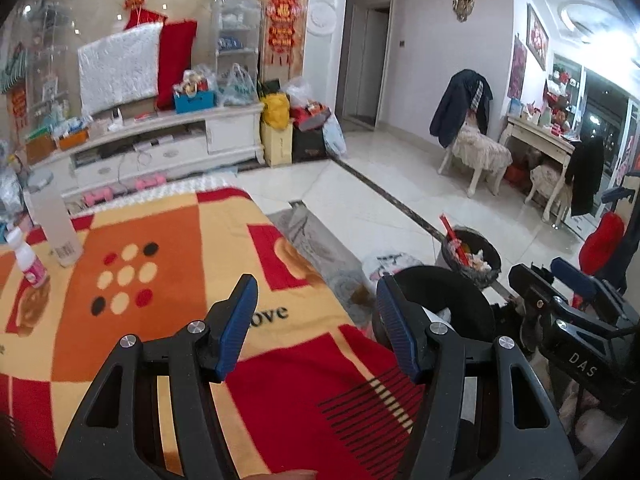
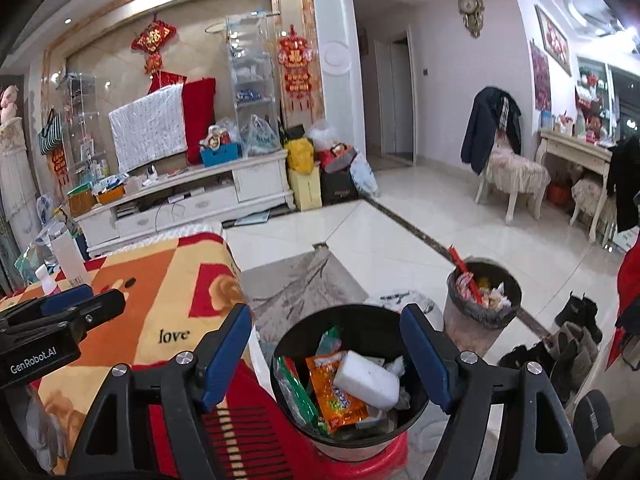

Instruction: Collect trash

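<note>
Both claws hang released. Just ahead of the right claw, a black bin holds wrappers. Beyond the left claw, two bottles wait on the blanket, apparently uncollected.

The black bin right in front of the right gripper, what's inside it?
The black bin holds a white foam block, an orange snack wrapper, a green wrapper and crumpled paper. Whatever lies beneath them is covered.
</note>
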`<state>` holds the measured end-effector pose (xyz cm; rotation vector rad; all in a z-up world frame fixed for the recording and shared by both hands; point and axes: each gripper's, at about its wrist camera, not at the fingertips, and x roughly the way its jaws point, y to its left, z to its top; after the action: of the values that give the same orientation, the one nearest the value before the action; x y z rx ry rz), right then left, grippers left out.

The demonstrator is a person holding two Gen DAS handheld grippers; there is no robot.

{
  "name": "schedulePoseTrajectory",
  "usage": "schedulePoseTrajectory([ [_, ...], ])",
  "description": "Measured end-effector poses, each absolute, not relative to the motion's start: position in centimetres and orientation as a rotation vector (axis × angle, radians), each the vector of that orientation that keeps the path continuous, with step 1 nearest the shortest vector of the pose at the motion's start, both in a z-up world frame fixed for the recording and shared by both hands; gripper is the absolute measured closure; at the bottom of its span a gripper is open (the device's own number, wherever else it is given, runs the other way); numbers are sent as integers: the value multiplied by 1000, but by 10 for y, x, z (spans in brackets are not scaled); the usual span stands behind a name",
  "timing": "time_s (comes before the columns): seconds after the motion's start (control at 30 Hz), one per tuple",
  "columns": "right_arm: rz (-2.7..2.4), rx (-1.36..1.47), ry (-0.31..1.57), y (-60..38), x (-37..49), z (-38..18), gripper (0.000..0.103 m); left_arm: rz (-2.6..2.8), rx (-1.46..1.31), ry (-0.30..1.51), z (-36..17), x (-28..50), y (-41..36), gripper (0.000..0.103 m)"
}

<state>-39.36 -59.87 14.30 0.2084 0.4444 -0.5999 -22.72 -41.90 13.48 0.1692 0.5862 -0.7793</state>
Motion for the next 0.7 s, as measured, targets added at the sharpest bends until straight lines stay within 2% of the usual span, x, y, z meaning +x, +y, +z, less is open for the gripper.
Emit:
schedulePoseTrajectory([
  [0.1,-610,185,422,-592,-394,150,19,-776,175,549,139,-231,-415,42],
  [0.7,-598,185,416,-585,-390,161,16,-773,125,548,142,-226,-400,42],
])
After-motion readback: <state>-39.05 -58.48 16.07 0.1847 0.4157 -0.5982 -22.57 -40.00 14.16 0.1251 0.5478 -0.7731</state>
